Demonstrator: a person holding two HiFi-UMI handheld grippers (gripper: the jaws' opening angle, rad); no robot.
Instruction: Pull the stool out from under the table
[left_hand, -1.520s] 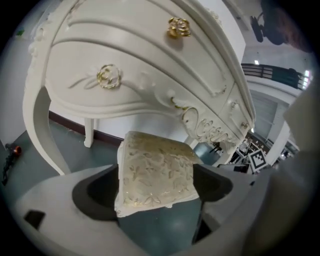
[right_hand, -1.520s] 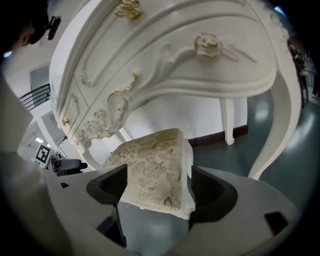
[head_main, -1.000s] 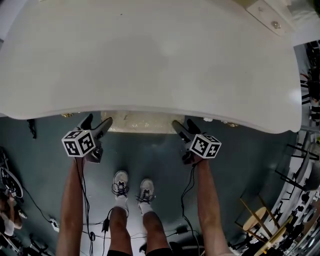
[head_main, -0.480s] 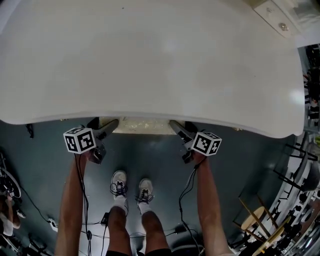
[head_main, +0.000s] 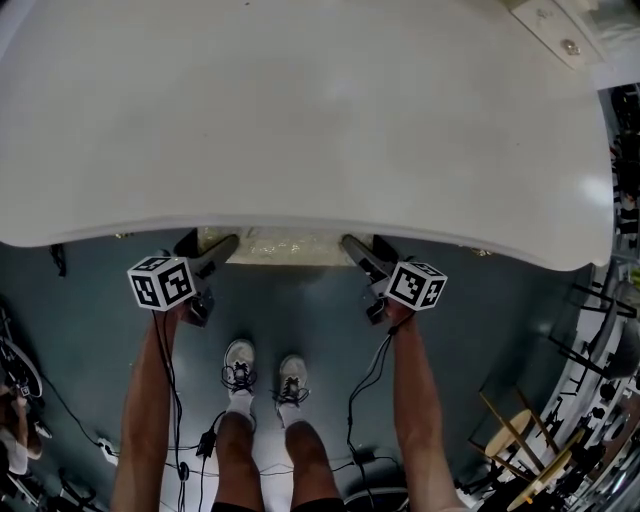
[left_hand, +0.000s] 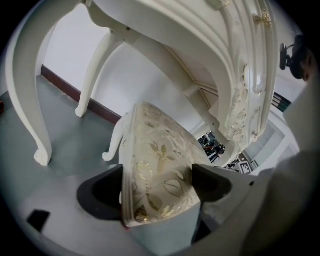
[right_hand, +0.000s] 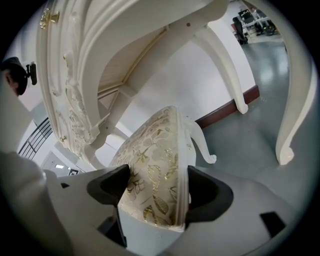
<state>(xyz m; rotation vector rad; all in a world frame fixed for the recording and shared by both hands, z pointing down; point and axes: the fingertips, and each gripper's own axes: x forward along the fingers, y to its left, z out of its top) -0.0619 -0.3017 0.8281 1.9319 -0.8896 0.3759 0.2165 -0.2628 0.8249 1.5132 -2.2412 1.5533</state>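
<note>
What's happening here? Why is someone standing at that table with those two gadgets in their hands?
A person stands at a white table, holding a two-jaw gripper in each hand. The left gripper and the right gripper are each clamped on the near edge of a stool with a cream and gold floral seat. The stool sits almost wholly under the table, with only a strip of the seat showing past the tabletop's edge. It has not yet been pulled out.

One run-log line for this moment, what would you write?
phase: grasp set | left gripper: shut on stool seat edge | right gripper: shut on stool | stool: mostly under table
</note>
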